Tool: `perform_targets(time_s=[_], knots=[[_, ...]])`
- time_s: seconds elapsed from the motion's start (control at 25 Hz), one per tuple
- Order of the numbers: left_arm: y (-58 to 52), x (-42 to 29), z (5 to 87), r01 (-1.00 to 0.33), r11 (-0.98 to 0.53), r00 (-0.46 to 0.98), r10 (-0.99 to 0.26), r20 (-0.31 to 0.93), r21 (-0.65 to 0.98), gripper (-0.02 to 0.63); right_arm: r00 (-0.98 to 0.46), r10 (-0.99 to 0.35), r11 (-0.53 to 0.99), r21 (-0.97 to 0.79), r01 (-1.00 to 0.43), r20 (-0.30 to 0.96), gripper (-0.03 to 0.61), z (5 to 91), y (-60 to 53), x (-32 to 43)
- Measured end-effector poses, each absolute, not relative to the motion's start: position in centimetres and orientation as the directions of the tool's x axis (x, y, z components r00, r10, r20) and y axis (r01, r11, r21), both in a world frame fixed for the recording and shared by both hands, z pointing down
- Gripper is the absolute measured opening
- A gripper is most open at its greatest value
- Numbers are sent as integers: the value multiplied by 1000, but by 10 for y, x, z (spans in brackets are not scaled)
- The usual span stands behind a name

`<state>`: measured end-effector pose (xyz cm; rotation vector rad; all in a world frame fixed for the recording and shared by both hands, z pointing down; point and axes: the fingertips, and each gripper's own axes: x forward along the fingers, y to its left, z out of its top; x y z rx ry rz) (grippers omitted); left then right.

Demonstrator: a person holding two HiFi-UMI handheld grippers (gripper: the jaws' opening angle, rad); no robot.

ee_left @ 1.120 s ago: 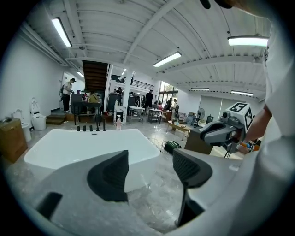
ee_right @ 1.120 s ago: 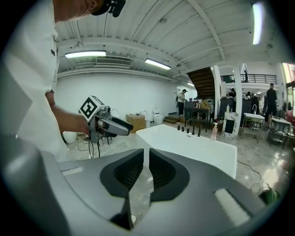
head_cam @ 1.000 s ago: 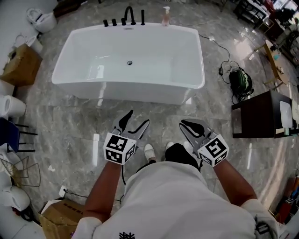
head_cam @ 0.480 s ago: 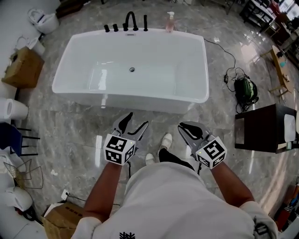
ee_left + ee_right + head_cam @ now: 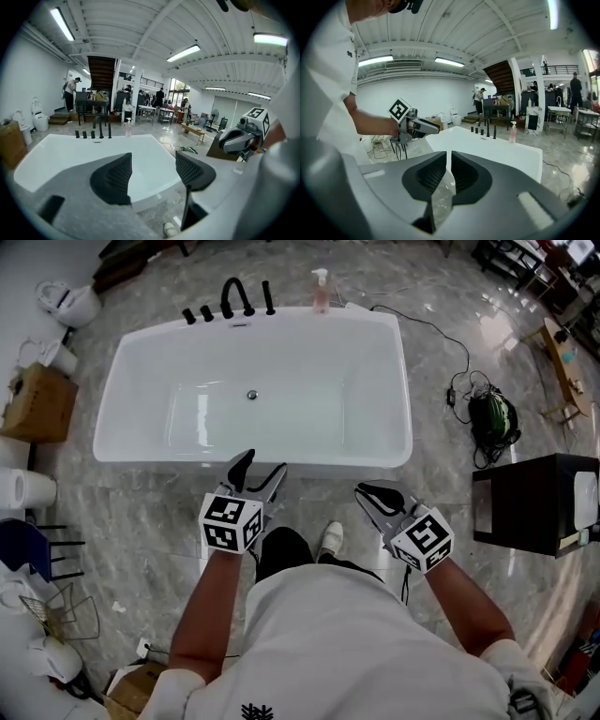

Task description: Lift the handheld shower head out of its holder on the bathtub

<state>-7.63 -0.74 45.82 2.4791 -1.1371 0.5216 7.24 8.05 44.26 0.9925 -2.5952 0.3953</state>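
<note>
The bathtub (image 5: 396, 381) is closer now, shower head (image 5: 269, 298) not lifted yet; left tongs (image 5: 262, 464) spread, right tongs (image 5: 367, 493) pressed together.

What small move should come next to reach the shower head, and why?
Probably step around the bathtub toward its far rim: the shower head stands there beside the faucet, while the left gripper, open, and the right gripper, shut, are both empty at the near side.

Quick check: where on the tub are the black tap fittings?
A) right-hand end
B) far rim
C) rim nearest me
B: the black tap fittings stand in a row on the far rim of the bathtub, just left of the pink pump bottle.
</note>
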Motion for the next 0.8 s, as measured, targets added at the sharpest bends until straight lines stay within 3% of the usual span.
perform_targets(time_s=[0.8], knots=[[-316,-76,517,-663,-736,683,-520,512,137,290,-486,-695,449,-209,-869,530,52,490,-102,41]])
